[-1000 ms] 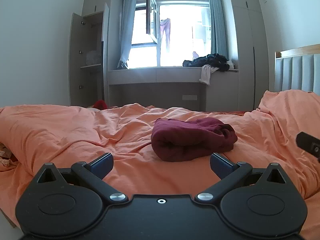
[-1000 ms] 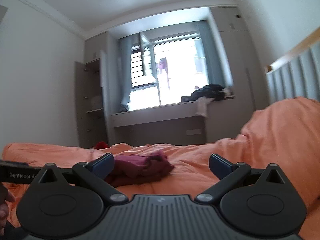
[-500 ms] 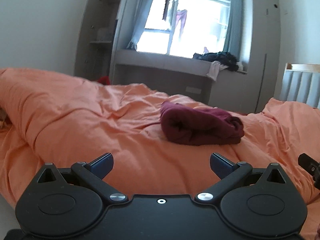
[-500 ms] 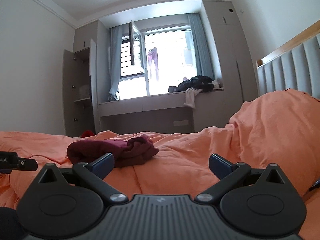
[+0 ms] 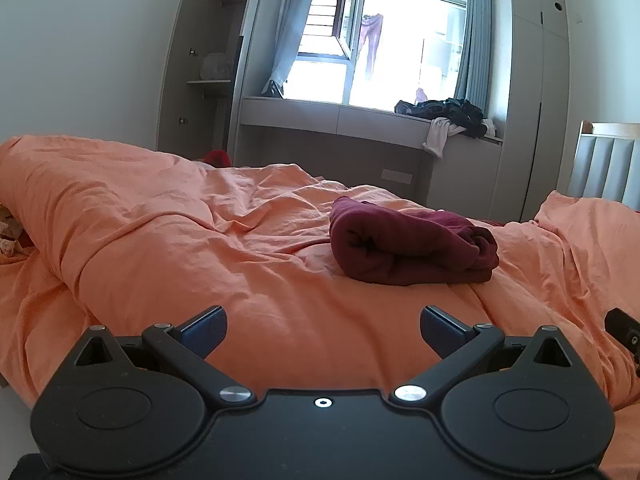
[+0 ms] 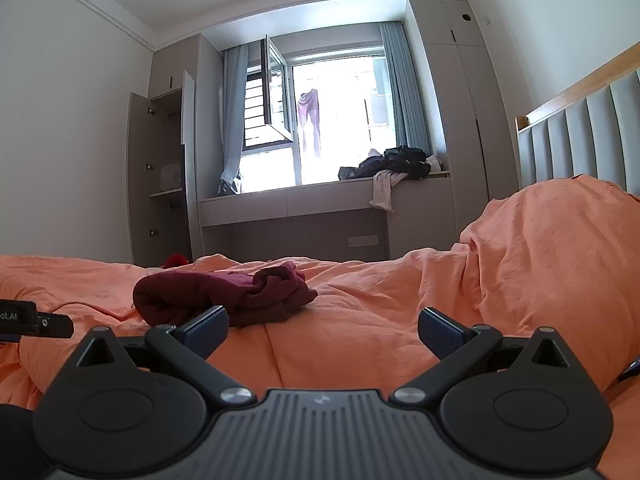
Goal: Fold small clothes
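Observation:
A dark red garment [image 5: 412, 246] lies folded in a thick bundle on the orange duvet [image 5: 200, 248]. It also shows in the right wrist view [image 6: 224, 294], ahead and to the left. My left gripper [image 5: 323, 326] is open and empty, held above the duvet short of the bundle. My right gripper [image 6: 323, 326] is open and empty, to the right of the bundle and apart from it. The tip of the right gripper shows at the right edge of the left wrist view [image 5: 624, 330]. The left gripper shows at the left edge of the right wrist view [image 6: 36, 322].
The duvet rises in a hump at the right [image 6: 560, 264] in front of a grey padded headboard [image 6: 588, 136]. A window bench [image 5: 360, 120] with a pile of dark clothes [image 5: 448, 114] stands behind the bed. An open wardrobe [image 5: 204, 72] is at the back left.
Both grippers have drawn back from the folded red garment, the left one also rising, and stay open. The garment lies still on the duvet.

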Motion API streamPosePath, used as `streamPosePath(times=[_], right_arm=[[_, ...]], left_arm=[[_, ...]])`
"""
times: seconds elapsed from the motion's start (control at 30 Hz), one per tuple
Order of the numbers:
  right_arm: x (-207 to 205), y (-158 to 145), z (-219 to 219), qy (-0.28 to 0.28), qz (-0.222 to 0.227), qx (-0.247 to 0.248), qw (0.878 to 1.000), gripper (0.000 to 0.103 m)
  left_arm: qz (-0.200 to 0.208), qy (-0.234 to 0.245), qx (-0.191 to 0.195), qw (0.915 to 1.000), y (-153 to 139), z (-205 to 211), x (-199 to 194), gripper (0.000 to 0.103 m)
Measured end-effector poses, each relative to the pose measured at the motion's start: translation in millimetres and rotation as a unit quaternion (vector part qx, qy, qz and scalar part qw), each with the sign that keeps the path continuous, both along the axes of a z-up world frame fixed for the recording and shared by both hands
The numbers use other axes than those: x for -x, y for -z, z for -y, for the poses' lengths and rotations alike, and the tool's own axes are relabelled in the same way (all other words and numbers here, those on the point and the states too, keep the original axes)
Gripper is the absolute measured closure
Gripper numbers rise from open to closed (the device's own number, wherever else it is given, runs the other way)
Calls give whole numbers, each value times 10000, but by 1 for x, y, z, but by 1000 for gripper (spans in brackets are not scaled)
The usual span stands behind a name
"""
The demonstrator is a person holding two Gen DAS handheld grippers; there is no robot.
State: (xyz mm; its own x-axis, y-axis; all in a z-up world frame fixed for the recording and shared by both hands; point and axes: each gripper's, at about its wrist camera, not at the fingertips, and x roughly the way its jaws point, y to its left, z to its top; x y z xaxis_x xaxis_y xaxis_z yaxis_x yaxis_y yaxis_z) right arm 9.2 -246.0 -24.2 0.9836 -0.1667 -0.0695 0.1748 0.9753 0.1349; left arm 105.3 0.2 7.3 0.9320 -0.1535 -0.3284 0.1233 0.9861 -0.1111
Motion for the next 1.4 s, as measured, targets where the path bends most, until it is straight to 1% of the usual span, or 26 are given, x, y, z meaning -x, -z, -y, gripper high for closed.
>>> streamPosePath(times=[0.4, 1.4], right_arm=[[0, 0, -1, -58, 23, 15, 10000, 0], [4, 0, -2, -64, 29, 55, 10000, 0]], left_arm=[[64, -17, -165, 9998, -1, 4, 2, 0], [80, 12, -212, 9997, 0, 5, 2, 0]])
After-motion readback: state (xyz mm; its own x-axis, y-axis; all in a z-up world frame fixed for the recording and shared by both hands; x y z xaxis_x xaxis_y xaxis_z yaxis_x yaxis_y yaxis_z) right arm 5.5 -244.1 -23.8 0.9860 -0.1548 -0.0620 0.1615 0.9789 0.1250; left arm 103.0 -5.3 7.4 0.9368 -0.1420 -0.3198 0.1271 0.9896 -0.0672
